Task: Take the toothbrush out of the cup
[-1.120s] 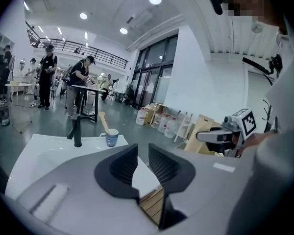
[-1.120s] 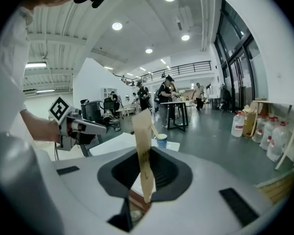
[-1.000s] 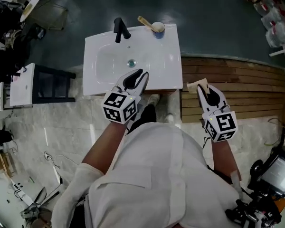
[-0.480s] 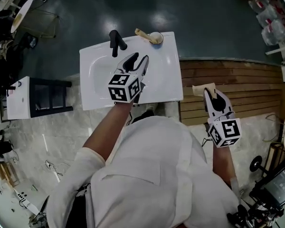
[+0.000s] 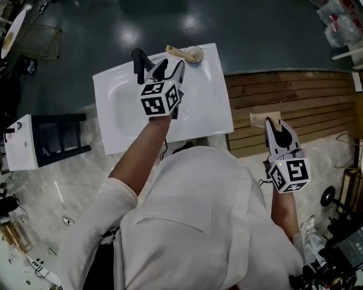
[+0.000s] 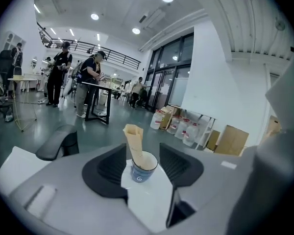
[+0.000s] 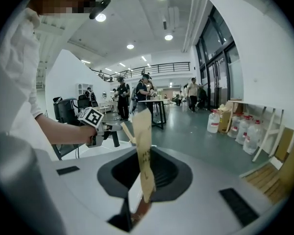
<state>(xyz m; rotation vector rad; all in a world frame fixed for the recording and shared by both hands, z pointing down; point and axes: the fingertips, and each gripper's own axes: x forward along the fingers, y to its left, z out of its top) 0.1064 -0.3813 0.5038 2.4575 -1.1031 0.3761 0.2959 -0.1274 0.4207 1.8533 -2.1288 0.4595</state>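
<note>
**Head view: left gripper (image 5: 169, 68) open, short of the cup (image 5: 194, 54)**

The cup stands at the far right corner of the white sink (image 5: 206, 110), with the paper-wrapped toothbrush (image 5: 176, 51) leaning out of it. The left gripper hangs over the sink. Its 2 jaws have just been opening and are wide and empty. To the right of the sink, the right gripper (image 5: 276, 125) is clamped on a tan paper packet (image 5: 263, 118).

We find no clearly readable text anywhere. The paper strip (image 7: 143, 146) carries a few dark marks midway down, letter-like but too blurred to read. The blue cup (image 6: 141, 173) has a white swirl mark on its side, no words. One marker cube (image 5: 159, 98) and the other cube (image 5: 290, 174) show black-and-white square patterns, no letters or numbers. The jugs (image 6: 179, 126) by the wall are too small for any label to be read.
</note>
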